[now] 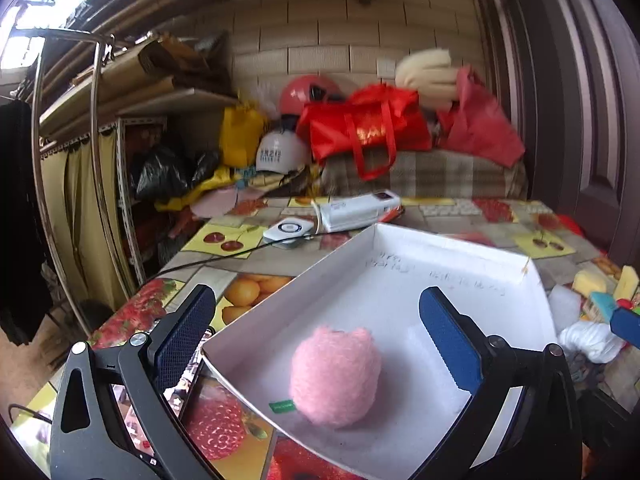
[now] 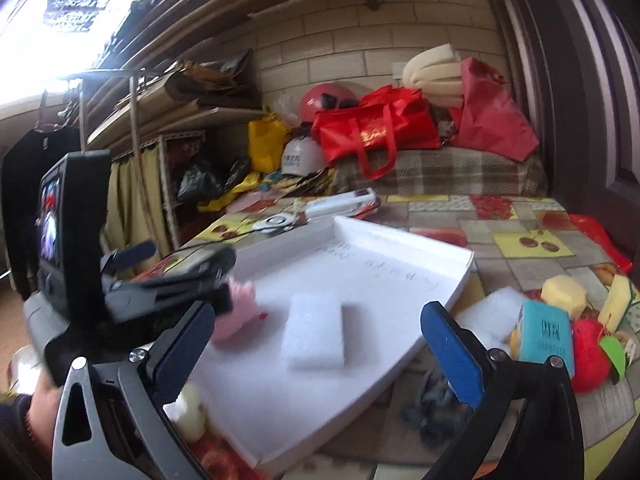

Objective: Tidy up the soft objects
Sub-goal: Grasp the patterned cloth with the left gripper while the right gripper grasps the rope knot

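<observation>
Low in the left wrist frame, the fluffy pink plush ball [image 1: 335, 376] lies inside the shallow white cardboard tray [image 1: 280, 300], between the wide-spread, empty jaws of the left gripper [image 1: 320, 340]. At the centre of the right wrist frame, a white rectangular foam block [image 2: 314, 330] rests on the tray floor, and the right gripper [image 2: 320, 344] stands wide apart over it, holding nothing.

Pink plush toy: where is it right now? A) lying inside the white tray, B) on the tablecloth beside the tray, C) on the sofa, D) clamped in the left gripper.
A: the pink plush toy lies on the floor of the white tray, with the left gripper open around it.
</observation>
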Demonstrator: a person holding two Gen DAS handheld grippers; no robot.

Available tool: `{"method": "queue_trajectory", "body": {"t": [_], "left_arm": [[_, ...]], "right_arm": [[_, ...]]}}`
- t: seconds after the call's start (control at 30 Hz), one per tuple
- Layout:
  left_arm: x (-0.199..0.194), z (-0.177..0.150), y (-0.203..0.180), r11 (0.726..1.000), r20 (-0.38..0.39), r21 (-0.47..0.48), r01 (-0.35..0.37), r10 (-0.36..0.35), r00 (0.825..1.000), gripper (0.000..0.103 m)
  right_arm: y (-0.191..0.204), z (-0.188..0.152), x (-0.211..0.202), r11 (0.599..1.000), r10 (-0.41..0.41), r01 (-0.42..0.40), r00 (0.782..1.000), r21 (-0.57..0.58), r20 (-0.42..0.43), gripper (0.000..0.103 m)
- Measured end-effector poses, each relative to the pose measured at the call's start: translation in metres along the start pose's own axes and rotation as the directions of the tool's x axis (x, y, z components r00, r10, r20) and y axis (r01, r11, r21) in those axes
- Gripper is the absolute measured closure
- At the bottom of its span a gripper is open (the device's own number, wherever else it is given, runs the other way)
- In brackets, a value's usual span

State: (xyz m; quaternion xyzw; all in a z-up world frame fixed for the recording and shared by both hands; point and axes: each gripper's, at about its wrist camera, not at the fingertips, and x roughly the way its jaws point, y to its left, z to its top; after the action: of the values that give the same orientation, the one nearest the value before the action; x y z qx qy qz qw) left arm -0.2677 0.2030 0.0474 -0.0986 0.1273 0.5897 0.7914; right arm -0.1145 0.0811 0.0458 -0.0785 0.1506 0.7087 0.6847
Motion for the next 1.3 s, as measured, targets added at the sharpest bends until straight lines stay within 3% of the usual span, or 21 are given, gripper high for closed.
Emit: {"method": "queue_trajectory", "body": {"t": [0.13, 0.23, 0.33, 0.4, 0.47, 0.53, 0.6, 0.67, 0.73, 0.87, 0.97, 1.03, 1.07, 1.13, 1.2, 1.27, 1.3], "left_arm": [[-0.021, -0.005, -0.015, 0.996, 0.001, 0.006, 0.084, -0.084, 0.996, 0.000], [-0.038, -0.009, -0.036, 0.985, -0.006, 0.030, 0.172, -0.171, 0.985, 0.000], [-0.050, -0.013, -0.064, 0.955, -0.034, 0.082, 0.285, -0.283, 0.958, 0.000], [-0.058, -0.014, -0.085, 0.917, -0.049, 0.141, 0.373, -0.369, 0.928, 0.000], [-0.064, -0.016, -0.106, 0.871, -0.077, 0.210, 0.445, -0.439, 0.895, 0.000], [-0.074, -0.021, -0.131, 0.808, -0.109, 0.303, 0.506, -0.498, 0.860, 0.000], [-0.086, -0.027, -0.152, 0.732, -0.145, 0.385, 0.562, -0.554, 0.820, 0.000], [-0.099, -0.036, -0.172, 0.636, -0.211, 0.442, 0.633, -0.612, 0.762, 0.000], [-0.110, -0.044, -0.189, 0.570, -0.240, 0.522, 0.634, -0.616, 0.751, 0.000], [-0.124, -0.065, -0.218, 0.426, -0.311, 0.646, 0.634, -0.611, 0.728, 0.001], [-0.127, -0.079, -0.228, 0.375, -0.342, 0.689, 0.620, -0.586, 0.734, 0.001], [-0.125, -0.081, -0.226, 0.370, -0.358, 0.683, 0.630, -0.582, 0.730, 0.004], [-0.122, -0.079, -0.224, 0.375, -0.367, 0.670, 0.641, -0.583, 0.724, 0.006], [-0.112, -0.073, -0.221, 0.402, -0.393, 0.620, 0.674, -0.584, 0.710, 0.006], [-0.101, -0.070, -0.219, 0.424, -0.427, 0.567, 0.706, -0.582, 0.692, 0.009], [-0.087, -0.068, -0.220, 0.442, -0.480, 0.509, 0.738, -0.566, 0.670, 0.031], [-0.082, -0.068, -0.222, 0.445, -0.501, 0.493, 0.747, -0.557, 0.662, 0.040]], "right_arm": [[-0.012, -0.002, -0.025, 1.000, 0.007, -0.007, 1.000, 0.005, 0.011, 0.000], [-0.042, -0.004, -0.050, 0.996, -0.038, 0.034, 0.998, 0.080, 0.054, 0.000], [-0.076, -0.010, -0.075, 0.981, -0.091, 0.078, 0.994, 0.180, 0.064, 0.000], [-0.102, -0.016, -0.095, 0.962, -0.153, 0.129, 0.984, 0.239, 0.086, 0.000], [-0.132, -0.020, -0.114, 0.935, -0.240, 0.204, 0.966, 0.291, 0.095, 0.000], [-0.161, -0.023, -0.127, 0.899, -0.323, 0.280, 0.943, 0.336, 0.079, 0.000], [-0.191, -0.025, -0.136, 0.854, -0.398, 0.352, 0.916, 0.384, 0.047, 0.000], [-0.220, -0.026, -0.139, 0.810, -0.457, 0.419, 0.890, 0.410, -0.006, 0.000], [-0.238, -0.028, -0.139, 0.796, -0.469, 0.444, 0.882, 0.412, -0.043, 0.000], [-0.250, -0.025, -0.121, 0.821, -0.452, 0.461, 0.885, 0.336, -0.111, 0.000], [-0.248, -0.026, -0.091, 0.861, -0.399, 0.440, 0.895, 0.255, -0.200, 0.010], [-0.246, -0.028, -0.067, 0.884, -0.361, 0.418, 0.894, 0.208, -0.265, 0.017], [-0.245, -0.028, -0.055, 0.886, -0.362, 0.425, 0.883, 0.183, -0.298, 0.019], [-0.247, -0.028, -0.036, 0.896, -0.345, 0.417, 0.871, 0.154, -0.351, 0.023], [-0.251, -0.030, -0.022, 0.892, -0.343, 0.430, 0.845, 0.141, -0.411, 0.030], [-0.257, -0.034, -0.016, 0.894, -0.315, 0.422, 0.832, 0.152, -0.456, 0.037], [-0.257, -0.035, -0.019, 0.893, -0.316, 0.423, 0.835, 0.157, -0.450, 0.056]]}}
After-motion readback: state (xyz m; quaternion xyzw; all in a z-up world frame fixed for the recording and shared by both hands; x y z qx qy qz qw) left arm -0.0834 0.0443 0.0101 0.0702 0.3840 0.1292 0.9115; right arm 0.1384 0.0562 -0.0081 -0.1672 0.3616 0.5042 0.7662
